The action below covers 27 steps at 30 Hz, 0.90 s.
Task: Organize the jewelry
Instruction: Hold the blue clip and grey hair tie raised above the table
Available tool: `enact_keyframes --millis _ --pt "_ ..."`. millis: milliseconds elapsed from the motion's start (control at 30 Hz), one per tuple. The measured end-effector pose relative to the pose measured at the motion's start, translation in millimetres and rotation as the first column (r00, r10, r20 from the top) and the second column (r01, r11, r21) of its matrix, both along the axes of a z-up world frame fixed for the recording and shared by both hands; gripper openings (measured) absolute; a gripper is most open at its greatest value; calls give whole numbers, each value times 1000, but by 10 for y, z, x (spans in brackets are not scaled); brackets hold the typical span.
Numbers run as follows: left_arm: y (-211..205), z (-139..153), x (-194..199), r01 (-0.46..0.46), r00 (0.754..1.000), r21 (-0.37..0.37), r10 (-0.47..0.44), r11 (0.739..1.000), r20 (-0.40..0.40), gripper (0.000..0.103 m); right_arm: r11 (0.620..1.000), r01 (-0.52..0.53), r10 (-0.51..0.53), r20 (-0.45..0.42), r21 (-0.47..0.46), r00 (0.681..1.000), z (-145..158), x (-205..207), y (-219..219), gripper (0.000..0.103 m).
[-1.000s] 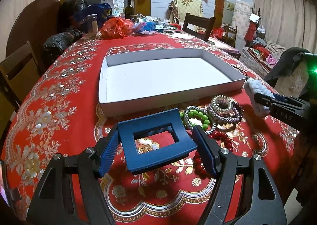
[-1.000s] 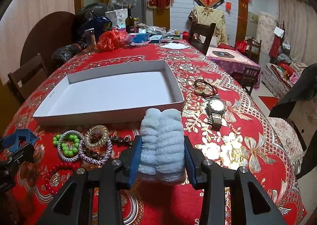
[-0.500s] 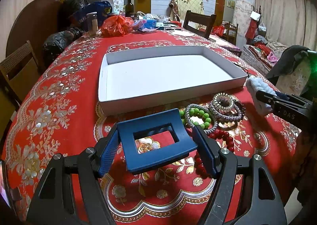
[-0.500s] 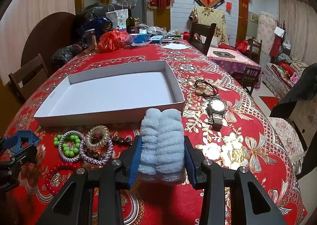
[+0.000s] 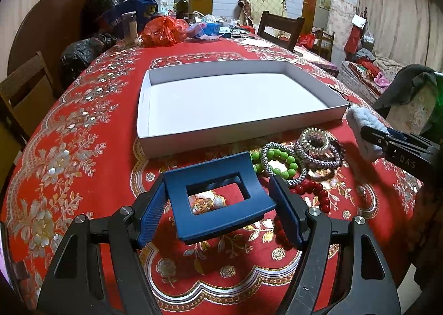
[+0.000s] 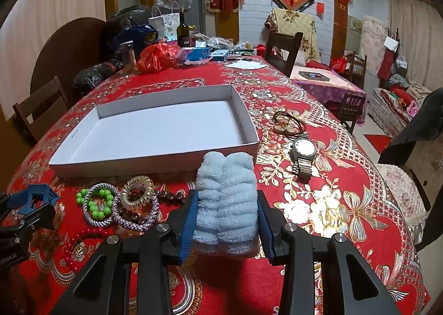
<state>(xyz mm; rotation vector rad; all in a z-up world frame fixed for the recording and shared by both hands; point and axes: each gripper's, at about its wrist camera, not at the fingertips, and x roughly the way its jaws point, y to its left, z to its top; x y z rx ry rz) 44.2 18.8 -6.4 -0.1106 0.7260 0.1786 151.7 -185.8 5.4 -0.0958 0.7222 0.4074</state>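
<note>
My left gripper (image 5: 218, 204) is shut on a blue rectangular hair claw clip (image 5: 216, 198) and holds it above the red tablecloth, in front of the shallow white box (image 5: 193, 140). My right gripper (image 6: 225, 218) is shut on a pale blue fluffy scrunchie (image 6: 225, 198), just before the box's near right corner (image 6: 253, 146). Between the grippers lies a pile of bracelets (image 5: 301, 159), with green beads (image 6: 97, 204), a spiral hair tie (image 6: 137, 193) and red beads (image 5: 315, 190). The white box is empty inside.
A wristwatch (image 6: 303, 154) and a dark cord necklace with pendant (image 6: 288, 123) lie right of the box. Bags, a bottle (image 6: 182, 29) and clutter stand at the table's far end. Wooden chairs (image 6: 282, 49) surround the table.
Both grippers have stayed almost still with their objects. The views shift only slightly, a little closer to the box.
</note>
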Motion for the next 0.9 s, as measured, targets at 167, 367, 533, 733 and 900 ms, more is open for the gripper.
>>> enact_keyframes --millis 167,367,533,733,900 --pt "22 -10 15 -5 1000 -4 5 1000 -2 73 1000 1 -1 -1 4 1000 2 3 -8 38" --pt "34 -16 20 -5 1000 -5 5 1000 -2 73 1000 2 -2 1 4 1000 5 0 -15 38" --pt "34 -15 21 -6 1000 -5 6 1000 -2 73 1000 2 -2 0 3 1000 6 0 -15 38" --pt "35 -15 20 -5 1000 -5 5 1000 -2 73 1000 2 -2 0 2 1000 3 -2 -16 38" --pt "37 -17 24 -5 1000 -5 5 1000 -3 73 1000 1 -1 -4 1 1000 -6 5 -15 38"
